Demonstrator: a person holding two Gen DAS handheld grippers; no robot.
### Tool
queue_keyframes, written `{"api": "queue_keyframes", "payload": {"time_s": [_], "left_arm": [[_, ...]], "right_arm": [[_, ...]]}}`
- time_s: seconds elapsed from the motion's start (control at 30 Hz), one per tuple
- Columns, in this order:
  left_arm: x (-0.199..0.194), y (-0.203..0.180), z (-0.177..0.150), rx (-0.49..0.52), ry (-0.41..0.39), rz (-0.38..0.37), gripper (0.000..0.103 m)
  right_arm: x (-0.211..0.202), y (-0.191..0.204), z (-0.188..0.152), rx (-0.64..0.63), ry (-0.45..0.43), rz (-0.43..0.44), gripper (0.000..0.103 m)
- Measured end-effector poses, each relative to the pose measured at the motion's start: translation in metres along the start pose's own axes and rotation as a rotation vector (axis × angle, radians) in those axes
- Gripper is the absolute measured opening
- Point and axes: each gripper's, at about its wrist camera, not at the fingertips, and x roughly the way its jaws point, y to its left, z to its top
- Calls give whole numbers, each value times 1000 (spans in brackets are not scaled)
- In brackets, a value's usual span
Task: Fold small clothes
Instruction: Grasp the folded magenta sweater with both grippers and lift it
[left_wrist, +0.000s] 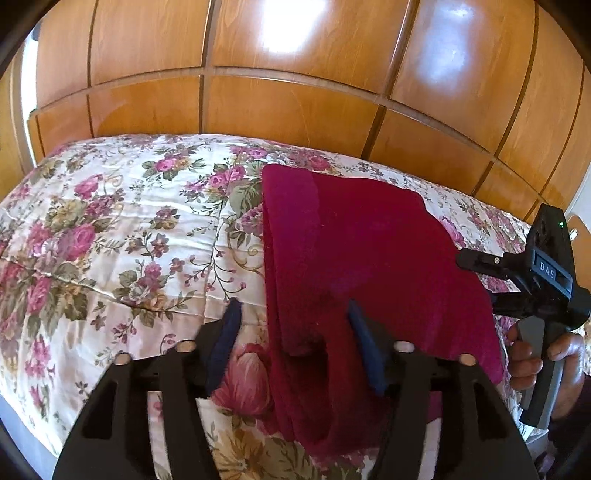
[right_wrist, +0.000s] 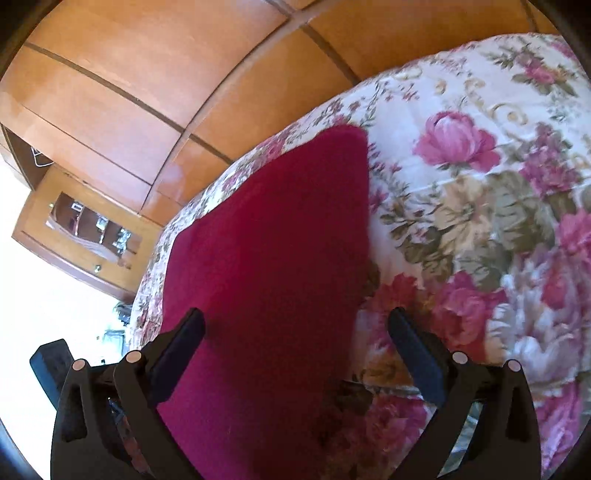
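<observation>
Two grippers over red cloth (left_wrist: 369, 251) on bedspread (left_wrist: 110, 229): left gripper (left_wrist: 293, 345) part-open, right gripper (right_wrist: 295, 343) wide, neither gripping. We judge fold laid; next fold needs fresh edge grip.

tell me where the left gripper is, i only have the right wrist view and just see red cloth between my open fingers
Observer: The left gripper is open, straddling the layered side edge of the red cloth near its near end.
Operator: is it clamping anything
Observer: No. One finger is over the cloth, and the other is over the floral bedspread.
Operator: where's my gripper from there
Observer: The right gripper is at the cloth's opposite side edge, with a hand on its handle.
</observation>
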Motion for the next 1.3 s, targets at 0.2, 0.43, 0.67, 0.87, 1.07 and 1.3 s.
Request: {"api": "queue_keyframes", "payload": {"time_s": [0.2, 0.43, 0.67, 0.87, 1.07, 1.3], "left_arm": [[33, 28, 4, -117, 105, -157, 62], [57, 53, 4, -270, 146, -402, 41], [35, 25, 5, -180, 92, -475, 33], [34, -54, 32, -70, 91, -591, 33], [59, -186, 68, 106, 131, -705, 33], [106, -338, 76, 296, 221, -713, 33]], "right_arm": [[18, 7, 4, -22, 60, 47, 83], [26, 8, 5, -42, 87, 70, 53], [-12, 34, -4, -146, 7, 52, 43], [-90, 19, -4, -160, -132, 4, 43], [-191, -34, 8, -112, -294, -137, 43], [-276, -122, 17, 0, -394, -341, 43]]}}
